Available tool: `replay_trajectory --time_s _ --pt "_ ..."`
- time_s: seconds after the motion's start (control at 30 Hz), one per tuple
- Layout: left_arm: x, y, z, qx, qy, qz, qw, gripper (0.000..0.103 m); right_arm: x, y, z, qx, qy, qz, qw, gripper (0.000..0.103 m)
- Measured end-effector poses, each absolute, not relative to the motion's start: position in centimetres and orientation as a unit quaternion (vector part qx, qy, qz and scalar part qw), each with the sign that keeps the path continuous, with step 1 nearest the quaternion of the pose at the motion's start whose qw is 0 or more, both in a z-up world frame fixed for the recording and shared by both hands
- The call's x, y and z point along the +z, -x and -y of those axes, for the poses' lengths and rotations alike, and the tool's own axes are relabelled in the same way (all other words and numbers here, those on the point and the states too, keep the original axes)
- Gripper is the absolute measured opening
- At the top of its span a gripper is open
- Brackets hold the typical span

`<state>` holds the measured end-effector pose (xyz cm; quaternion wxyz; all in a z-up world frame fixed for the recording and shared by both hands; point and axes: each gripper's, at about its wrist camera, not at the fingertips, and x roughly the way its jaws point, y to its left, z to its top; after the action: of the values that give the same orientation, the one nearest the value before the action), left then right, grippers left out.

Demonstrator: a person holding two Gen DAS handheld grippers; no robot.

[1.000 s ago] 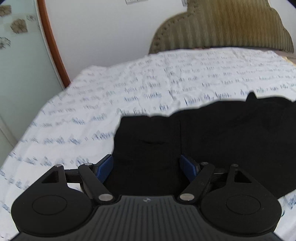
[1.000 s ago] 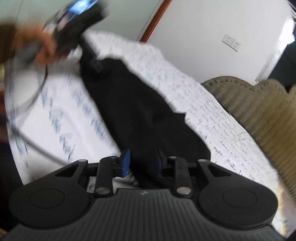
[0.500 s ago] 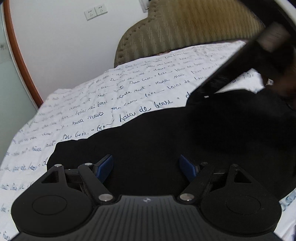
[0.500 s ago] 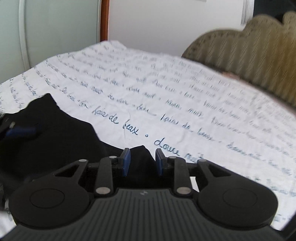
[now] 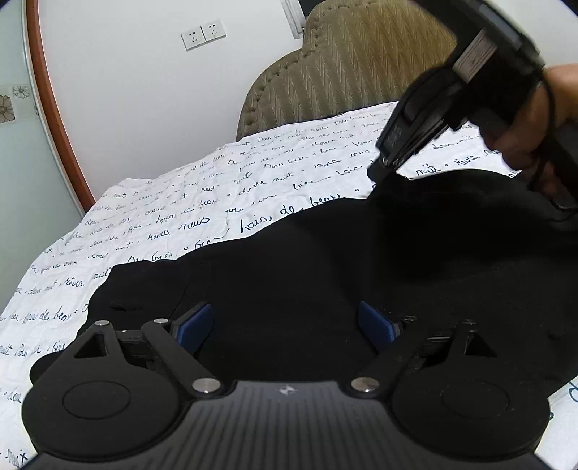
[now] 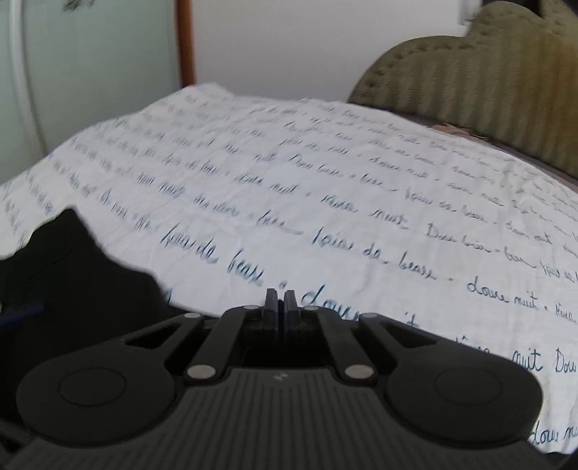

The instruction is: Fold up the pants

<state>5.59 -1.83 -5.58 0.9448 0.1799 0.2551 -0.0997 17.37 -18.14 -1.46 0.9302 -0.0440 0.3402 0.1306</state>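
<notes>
The black pants (image 5: pixel 325 260) lie spread on the white bed sheet with blue script (image 5: pixel 180 217). My left gripper (image 5: pixel 285 325) is open, its blue pads wide apart just above the pants' near end. My right gripper (image 5: pixel 379 173) shows in the left wrist view at the far right edge of the pants, tip down on the fabric. In the right wrist view my right gripper (image 6: pixel 280 300) has its fingers together with nothing visible between them; the pants (image 6: pixel 72 274) lie to its left.
A padded olive headboard (image 5: pixel 361 72) stands behind the bed. A white wall with sockets (image 5: pixel 202 34) and a wood-framed door (image 5: pixel 54 119) are at the left. The sheet (image 6: pixel 325 202) stretches ahead of the right gripper.
My right gripper has closed from slightly open and swung to the pants' far edge. My left gripper stays open and has come lower over the pants.
</notes>
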Motion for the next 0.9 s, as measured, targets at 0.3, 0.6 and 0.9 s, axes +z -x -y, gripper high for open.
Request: replay_trajectory --time_s 0.3,0.6,0.9 --pt "-5.6 -6.0 1.4 -0.098 -0.170 -0.260 0.945 0.093 -0.4 -14.0 18.8 0.125 0.037 -0.325 0.937 0.024" --pt "-5.6 -6.2 1.4 -0.096 -0.169 -0.260 0.946 0.095 -0.1 2.2 21.3 0.160 0.141 -0.357 0.909 0.071" --pt "-5.6 -6.2 1.3 -0.094 -0.173 -0.258 0.946 0.095 9.9 19.1 29.3 0.100 0.074 -0.158 0.980 0.103"
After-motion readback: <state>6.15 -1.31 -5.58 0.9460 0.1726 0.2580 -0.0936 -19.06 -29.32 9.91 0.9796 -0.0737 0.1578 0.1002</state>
